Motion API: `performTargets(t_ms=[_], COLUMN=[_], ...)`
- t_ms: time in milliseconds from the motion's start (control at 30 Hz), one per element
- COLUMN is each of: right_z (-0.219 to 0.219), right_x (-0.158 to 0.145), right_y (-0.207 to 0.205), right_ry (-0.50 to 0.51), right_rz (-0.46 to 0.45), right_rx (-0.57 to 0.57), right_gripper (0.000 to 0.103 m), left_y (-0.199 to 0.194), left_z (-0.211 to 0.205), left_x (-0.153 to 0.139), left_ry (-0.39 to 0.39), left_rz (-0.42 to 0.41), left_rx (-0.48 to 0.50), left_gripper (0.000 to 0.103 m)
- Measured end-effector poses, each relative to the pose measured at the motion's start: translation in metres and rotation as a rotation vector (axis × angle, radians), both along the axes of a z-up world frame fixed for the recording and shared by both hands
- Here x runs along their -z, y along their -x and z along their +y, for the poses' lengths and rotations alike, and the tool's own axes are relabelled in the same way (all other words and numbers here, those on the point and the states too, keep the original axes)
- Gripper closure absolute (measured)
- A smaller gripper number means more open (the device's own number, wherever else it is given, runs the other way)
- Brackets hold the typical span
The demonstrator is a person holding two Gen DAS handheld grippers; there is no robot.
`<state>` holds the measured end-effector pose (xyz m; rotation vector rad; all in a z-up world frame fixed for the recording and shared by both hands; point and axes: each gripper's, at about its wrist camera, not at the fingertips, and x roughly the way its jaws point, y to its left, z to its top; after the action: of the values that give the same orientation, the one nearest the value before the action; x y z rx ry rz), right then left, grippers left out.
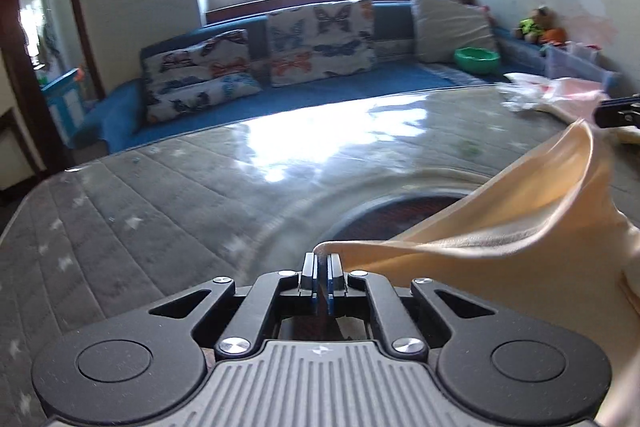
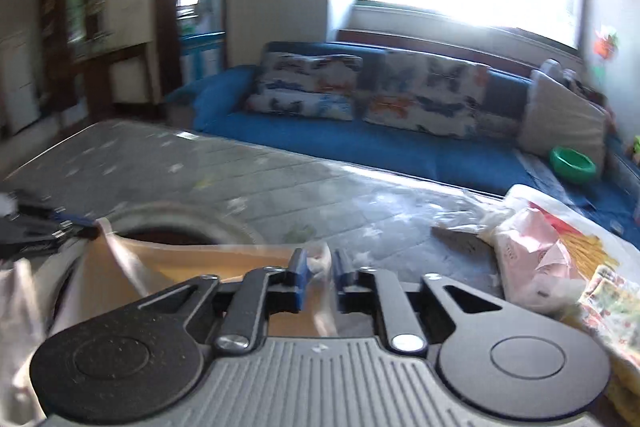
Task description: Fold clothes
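left gripper (image 1: 321,277) is clamped on a hem of the cream garment (image 1: 520,227), which hangs over the mattress (image 1: 160,187) near its front edge. right gripper (image 2: 320,279) stands parted around a fold, pinch unclear. light, floppy cloth, so grab corners

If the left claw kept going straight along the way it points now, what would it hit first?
Probably the quilted grey mattress surface, beside the round hole. The left claw is shut, apparently on an edge of the peach garment, which trails to its right, not ahead. Motion blur makes depth uncertain.
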<state>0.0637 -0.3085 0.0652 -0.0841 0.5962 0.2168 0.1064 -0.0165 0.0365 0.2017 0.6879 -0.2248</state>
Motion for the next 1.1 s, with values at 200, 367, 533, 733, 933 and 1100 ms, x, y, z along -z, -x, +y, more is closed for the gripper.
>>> performTargets(t_ms=[200,367,533,733,933,1100], right_z=[-0.020,-0.012,0.016,0.020,-0.046,-0.127], right_x=[0.021,0.031,0.044,0.048,0.023,0.018], right_y=[0.011,0.068,0.110,0.111,0.117,0.135], right_ry=[-0.037,0.013,0.066,0.026,-0.037,0.014], right_rz=[0.139,0.187,0.182,0.154,0.029,-0.009], right_rx=[-0.024,-0.182,-0.301,-0.224,0.071,0.440], right_gripper=[0.075,0.069,0.070,0.096,0.099,0.096], left_y=[-0.003,0.036,0.085,0.134,0.147,0.145], left_z=[0.018,0.042,0.065,0.092,0.106,0.107], left_x=[0.007,0.000,-0.008,-0.009,0.001,0.006], left_ry=[0.017,0.034,0.029,0.034,0.052,0.057], left_rz=[0.028,0.022,0.004,0.002,0.039,0.045], left_rx=[-0.054,-0.098,-0.190,-0.296,-0.369,-0.381], left_gripper=[0.093,0.078,0.059,0.048,0.043,0.038])
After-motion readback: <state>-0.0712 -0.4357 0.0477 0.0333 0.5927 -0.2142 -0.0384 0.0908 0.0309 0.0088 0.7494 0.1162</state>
